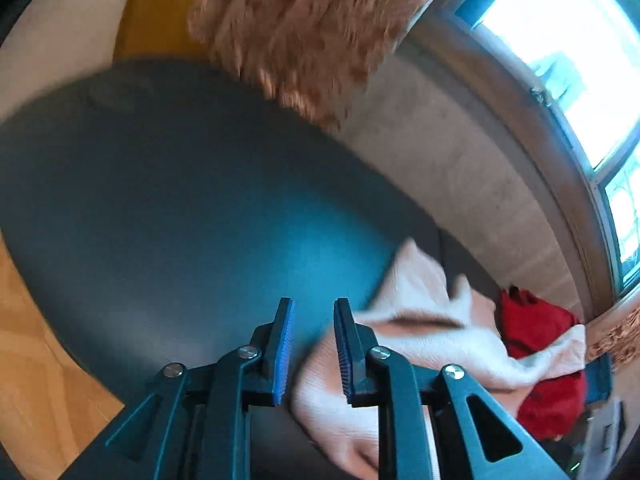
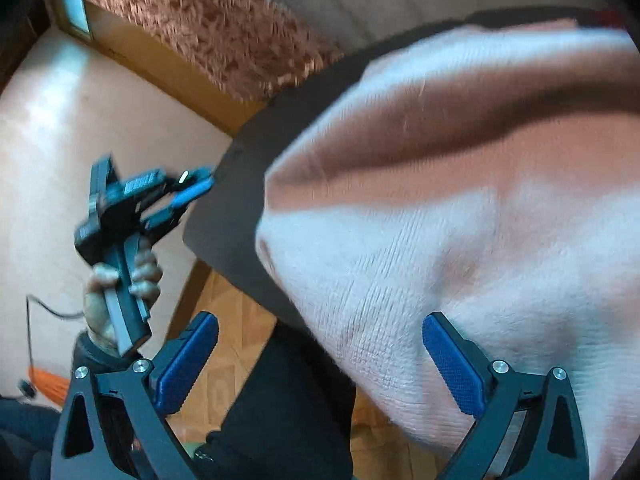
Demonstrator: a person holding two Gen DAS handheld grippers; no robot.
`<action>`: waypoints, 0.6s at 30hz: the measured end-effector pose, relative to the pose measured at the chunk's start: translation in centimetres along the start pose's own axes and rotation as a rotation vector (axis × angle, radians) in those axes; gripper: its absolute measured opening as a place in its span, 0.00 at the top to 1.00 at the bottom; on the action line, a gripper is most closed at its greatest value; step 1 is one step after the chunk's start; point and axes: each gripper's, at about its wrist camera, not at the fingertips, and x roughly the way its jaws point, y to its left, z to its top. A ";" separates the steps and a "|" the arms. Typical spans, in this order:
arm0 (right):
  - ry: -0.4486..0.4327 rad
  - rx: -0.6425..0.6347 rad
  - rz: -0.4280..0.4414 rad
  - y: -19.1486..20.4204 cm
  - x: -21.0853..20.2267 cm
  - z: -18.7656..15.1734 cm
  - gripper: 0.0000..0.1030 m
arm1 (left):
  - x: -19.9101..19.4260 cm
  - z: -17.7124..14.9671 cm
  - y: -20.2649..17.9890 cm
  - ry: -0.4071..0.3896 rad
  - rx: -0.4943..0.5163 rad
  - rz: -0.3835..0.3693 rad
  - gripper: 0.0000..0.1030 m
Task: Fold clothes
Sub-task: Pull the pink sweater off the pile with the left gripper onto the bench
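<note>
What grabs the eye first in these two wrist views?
The pale pink knit sweater fills most of the right wrist view, lying on the dark grey surface; the right gripper stands wide open just short of it. In the left wrist view, a bright red garment sits behind the sweater near the window. The left gripper holds nothing, its jaws nearly closed.
</note>
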 end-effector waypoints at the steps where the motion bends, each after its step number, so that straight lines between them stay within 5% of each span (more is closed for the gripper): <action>1: -0.032 0.003 -0.009 -0.1 -0.9 0.3 0.00 | -0.6 0.1 -1.3 -0.020 0.076 0.017 0.78; 7: -0.228 0.086 -0.147 -3.3 -6.0 3.2 0.00 | 2.4 -1.7 -10.9 -0.006 0.545 -0.026 0.58; 12: -0.252 0.181 -0.294 -8.1 -8.5 3.3 0.00 | 8.7 -5.1 -20.0 0.073 0.925 -0.059 0.53; 18: -0.255 0.264 -0.307 -11.6 -8.8 1.1 0.00 | 15.4 -6.2 -23.6 0.286 1.097 -0.107 0.53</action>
